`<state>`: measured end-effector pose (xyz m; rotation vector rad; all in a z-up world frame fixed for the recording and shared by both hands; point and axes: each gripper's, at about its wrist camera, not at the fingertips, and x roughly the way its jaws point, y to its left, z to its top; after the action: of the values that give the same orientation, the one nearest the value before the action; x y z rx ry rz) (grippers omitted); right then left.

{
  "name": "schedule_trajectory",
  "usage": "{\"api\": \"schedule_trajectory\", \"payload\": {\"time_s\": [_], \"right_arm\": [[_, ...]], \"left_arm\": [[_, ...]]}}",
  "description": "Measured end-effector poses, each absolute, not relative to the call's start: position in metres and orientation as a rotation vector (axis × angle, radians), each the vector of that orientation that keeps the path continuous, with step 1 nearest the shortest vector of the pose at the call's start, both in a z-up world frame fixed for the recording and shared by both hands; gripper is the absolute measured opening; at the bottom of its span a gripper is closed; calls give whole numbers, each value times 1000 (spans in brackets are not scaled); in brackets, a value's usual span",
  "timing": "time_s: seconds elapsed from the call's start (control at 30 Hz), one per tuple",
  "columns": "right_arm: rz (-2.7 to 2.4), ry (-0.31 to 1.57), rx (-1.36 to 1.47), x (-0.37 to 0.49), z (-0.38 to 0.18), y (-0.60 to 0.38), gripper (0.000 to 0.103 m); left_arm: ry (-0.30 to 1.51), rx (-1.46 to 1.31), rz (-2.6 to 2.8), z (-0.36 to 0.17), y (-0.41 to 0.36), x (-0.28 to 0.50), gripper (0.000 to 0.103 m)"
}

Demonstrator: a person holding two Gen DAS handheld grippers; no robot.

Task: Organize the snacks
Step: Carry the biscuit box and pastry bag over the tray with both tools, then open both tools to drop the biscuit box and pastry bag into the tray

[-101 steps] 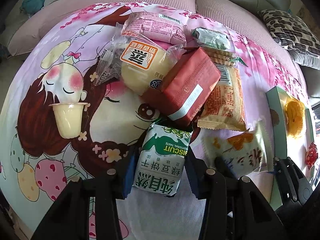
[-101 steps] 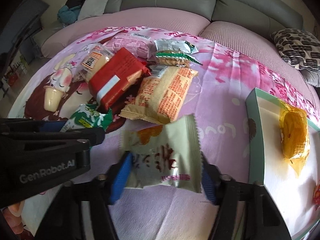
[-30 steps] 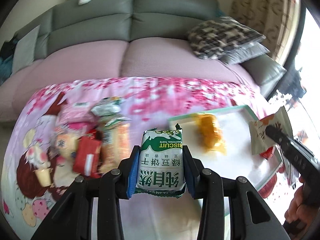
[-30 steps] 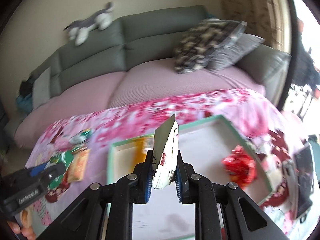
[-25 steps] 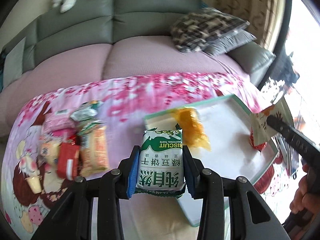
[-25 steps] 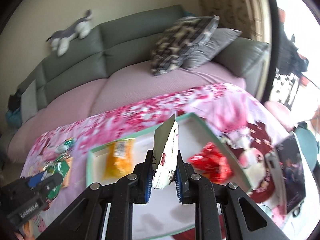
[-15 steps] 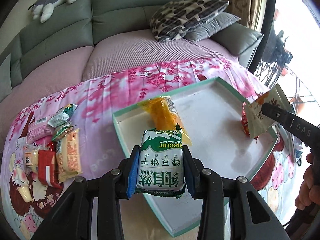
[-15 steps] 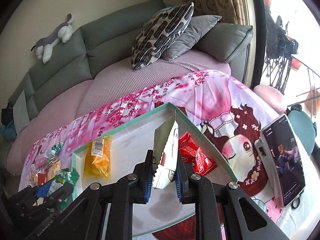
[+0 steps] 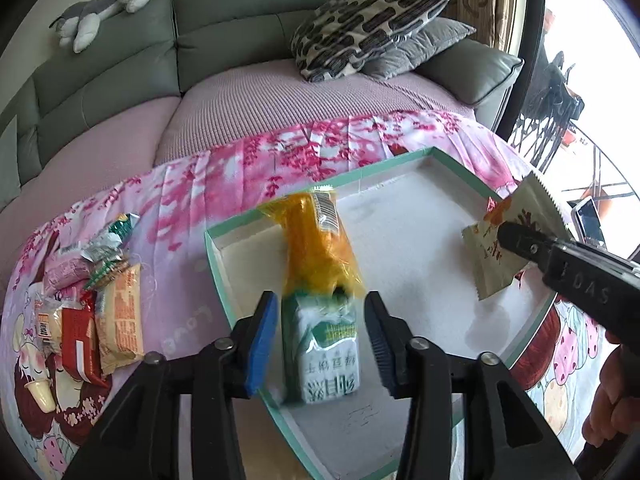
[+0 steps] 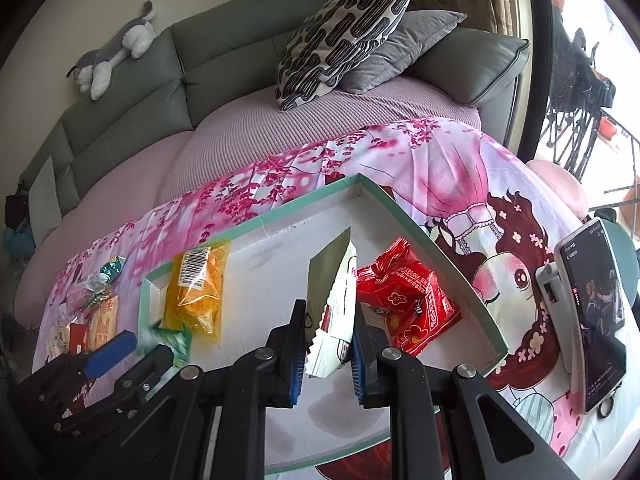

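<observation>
My left gripper (image 9: pixel 319 312) hangs over the near left part of the green-rimmed white tray (image 9: pixel 408 248). Its jaws are opening. The green and white biscuit pack (image 9: pixel 325 348) is blurred between the blue pads, touching neither, just above the tray floor. Behind it lies an orange packet (image 9: pixel 316 248). My right gripper (image 10: pixel 328 314) is shut on a beige snack packet (image 10: pixel 334 280), held edge-on above the tray (image 10: pixel 272 272). A red packet (image 10: pixel 404 304) lies in the tray just right of it. From the left wrist, the beige packet (image 9: pixel 516 236) shows at the right.
Several more snack packs (image 9: pixel 92 308) lie in a pile on the pink cartoon cloth left of the tray. A phone (image 10: pixel 592 312) on a stand sits right of the tray. A grey sofa with patterned cushions (image 9: pixel 360 28) runs behind. A hand (image 9: pixel 608 412) shows at the lower right.
The left jaws have spread and the biscuit pack has slipped out of their grip down towards the tray floor. Both grippers have come lower over the tray; the right still grips its packet.
</observation>
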<state>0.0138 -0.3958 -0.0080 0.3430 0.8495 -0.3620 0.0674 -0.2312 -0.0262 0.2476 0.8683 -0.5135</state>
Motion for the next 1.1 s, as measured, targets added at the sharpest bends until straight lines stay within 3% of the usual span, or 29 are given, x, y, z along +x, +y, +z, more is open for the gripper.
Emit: {"api": "schedule_trajectory", "payload": {"time_s": [0.17,0.27,0.37,0.47,0.53,0.7,0.97,1.1], "right_arm": [[-357,860,341,16,-10,-396,23],[-359,876,335,18,-13,-394,23],[-366,887,350,18,-17,-397,26],[-379,895,361,17,-18,-400,48],[-394,903,354,17,-19,-400,58],[-382,914,336,19,-20,-397,70],[-375,910,289,21,-19,-392,101],[-372,893,273,21,-18,-391,103]], "left_arm": [[860,237,-489,-23,-226,70,60],[875,216,-461,-24,-221,75,79],[885,184,-417,-25,-212,80,82],[921,117,-379,-30,-199,89,93],[942,90,-358,-34,-193,94,93],[968,70,-285,-39,-178,103,98],[961,48,-191,-41,-157,111,101],[953,46,-175,-41,-152,112,102]]}}
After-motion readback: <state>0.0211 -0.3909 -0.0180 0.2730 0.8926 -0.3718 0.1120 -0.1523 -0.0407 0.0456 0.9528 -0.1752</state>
